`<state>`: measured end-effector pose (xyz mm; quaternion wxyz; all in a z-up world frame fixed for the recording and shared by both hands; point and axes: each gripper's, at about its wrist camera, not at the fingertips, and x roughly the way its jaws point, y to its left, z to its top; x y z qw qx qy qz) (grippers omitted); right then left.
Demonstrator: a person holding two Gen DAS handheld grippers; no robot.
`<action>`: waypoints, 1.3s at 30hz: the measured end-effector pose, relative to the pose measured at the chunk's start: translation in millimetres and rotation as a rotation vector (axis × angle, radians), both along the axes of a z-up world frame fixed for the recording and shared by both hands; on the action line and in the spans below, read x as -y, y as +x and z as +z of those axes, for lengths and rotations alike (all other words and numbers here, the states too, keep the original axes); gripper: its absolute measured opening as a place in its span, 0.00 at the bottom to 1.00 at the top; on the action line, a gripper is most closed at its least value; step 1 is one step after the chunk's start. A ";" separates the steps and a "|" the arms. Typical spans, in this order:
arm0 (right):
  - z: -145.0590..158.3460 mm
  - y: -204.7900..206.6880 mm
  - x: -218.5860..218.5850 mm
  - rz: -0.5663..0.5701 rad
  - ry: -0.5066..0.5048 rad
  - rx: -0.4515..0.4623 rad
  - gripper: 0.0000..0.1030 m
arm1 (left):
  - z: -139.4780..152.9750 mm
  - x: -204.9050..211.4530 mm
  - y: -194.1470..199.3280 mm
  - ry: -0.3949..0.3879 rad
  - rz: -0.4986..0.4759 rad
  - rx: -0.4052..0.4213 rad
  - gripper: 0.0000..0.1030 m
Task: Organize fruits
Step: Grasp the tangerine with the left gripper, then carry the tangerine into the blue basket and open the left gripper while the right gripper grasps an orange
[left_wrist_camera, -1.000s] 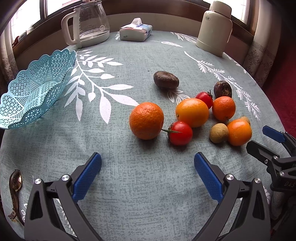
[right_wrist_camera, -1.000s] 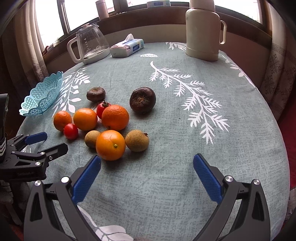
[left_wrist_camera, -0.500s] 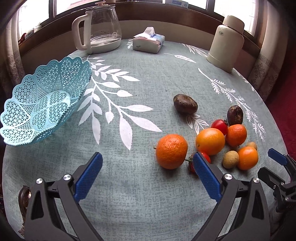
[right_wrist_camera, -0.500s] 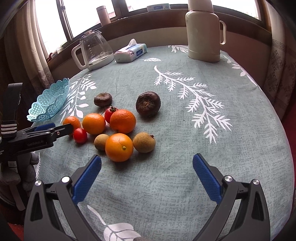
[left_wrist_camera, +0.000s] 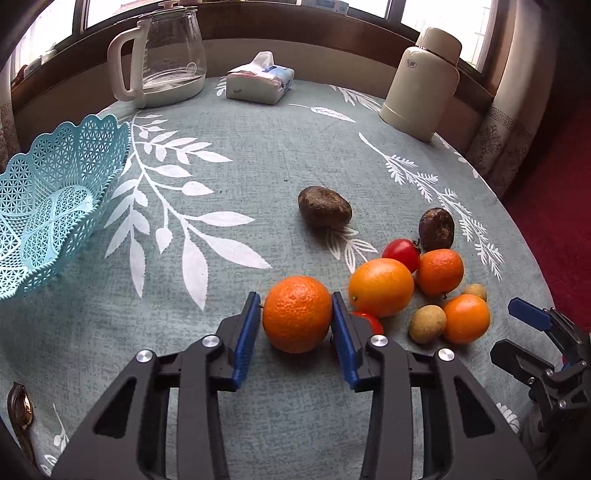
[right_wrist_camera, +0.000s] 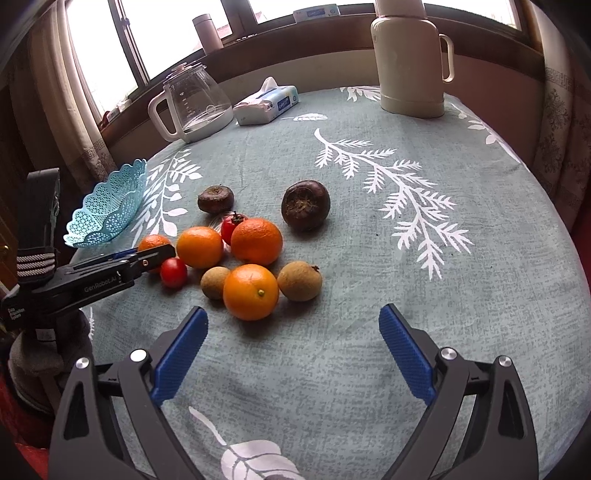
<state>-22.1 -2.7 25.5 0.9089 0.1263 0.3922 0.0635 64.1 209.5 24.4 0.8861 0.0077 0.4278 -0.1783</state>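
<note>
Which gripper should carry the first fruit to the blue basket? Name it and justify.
Left. The left gripper already has its pads against the bumpy orange, and the blue basket lies on its side. The right gripper is open and holds nothing.

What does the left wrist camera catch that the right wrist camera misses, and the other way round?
Only the left wrist view shows its gripper closed around an orange, and the inside of the basket, with no fruit in it.

Only the right wrist view shows the right gripper open over bare cloth, and a cylinder on the windowsill.

Both show the fruit cluster, kettle, tissues and thermos.
</note>
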 end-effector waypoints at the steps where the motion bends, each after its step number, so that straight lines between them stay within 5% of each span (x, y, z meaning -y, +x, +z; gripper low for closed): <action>1: 0.6 -0.9 -0.2 0.005 0.014 0.001 0.86 | 1.0 -1.3 -1.9 -0.001 0.006 0.011 0.38; 7: 5.0 -1.5 -9.7 0.024 0.033 0.006 0.70 | 14.8 -5.1 -18.0 0.027 0.040 0.115 0.38; 17: -1.0 17.5 -29.0 0.032 0.034 -0.043 0.48 | 20.5 -24.1 -21.6 0.003 0.065 0.114 0.38; 39: 1.2 16.3 -29.8 -0.057 0.030 -0.032 0.41 | 44.2 -53.7 -25.7 -0.018 0.115 0.166 0.38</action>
